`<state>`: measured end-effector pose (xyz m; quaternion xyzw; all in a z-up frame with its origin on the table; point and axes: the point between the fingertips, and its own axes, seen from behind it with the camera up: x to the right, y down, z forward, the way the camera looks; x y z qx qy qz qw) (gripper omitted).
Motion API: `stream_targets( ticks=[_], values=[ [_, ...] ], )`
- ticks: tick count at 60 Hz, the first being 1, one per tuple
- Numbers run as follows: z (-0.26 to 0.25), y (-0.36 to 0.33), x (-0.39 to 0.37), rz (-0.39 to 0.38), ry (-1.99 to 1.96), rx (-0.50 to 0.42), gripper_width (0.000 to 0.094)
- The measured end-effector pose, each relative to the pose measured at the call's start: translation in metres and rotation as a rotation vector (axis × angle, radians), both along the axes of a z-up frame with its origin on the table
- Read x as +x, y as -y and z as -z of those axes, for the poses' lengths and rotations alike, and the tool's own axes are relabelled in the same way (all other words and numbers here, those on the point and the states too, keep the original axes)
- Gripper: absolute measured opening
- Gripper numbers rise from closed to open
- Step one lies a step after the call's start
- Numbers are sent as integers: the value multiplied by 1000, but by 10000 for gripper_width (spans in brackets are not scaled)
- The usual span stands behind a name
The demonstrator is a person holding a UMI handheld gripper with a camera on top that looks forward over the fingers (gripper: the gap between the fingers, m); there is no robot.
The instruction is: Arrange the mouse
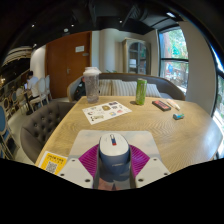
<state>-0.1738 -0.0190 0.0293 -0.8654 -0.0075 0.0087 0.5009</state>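
Note:
A white and grey computer mouse (113,155) sits between my gripper's (113,163) two magenta pads (90,160), its nose pointing away from me. Both fingers press against its sides, so the gripper is shut on it. Under the mouse lies a light grey mouse mat (120,136) on the wooden table (150,125). Whether the mouse rests on the mat or hangs just above it is unclear.
Beyond the mat lie a printed sheet (105,112), a tall clear cup (91,84), a green can (141,91), a dark phone-like block (161,104) and a small blue item (179,115). A yellow card (51,161) lies left of the fingers. A grey armchair (40,120) stands at the left.

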Motion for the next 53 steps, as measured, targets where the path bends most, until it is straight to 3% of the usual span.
stream_targets(
  ticks=[7,17,20,23,24,35,53],
  values=[
    [36,3,2,19,-26,-83,472],
    [38,0,7,14,5,-74,579],
    [38,4,7,-5,8,-79,678],
    [35,10,12,-30,24,-74,849],
    [33,14,14,-40,30,-70,858],
    [18,72,41,-86,14,-41,850],
    [17,177,153,30,46,-31,850]
  ],
)
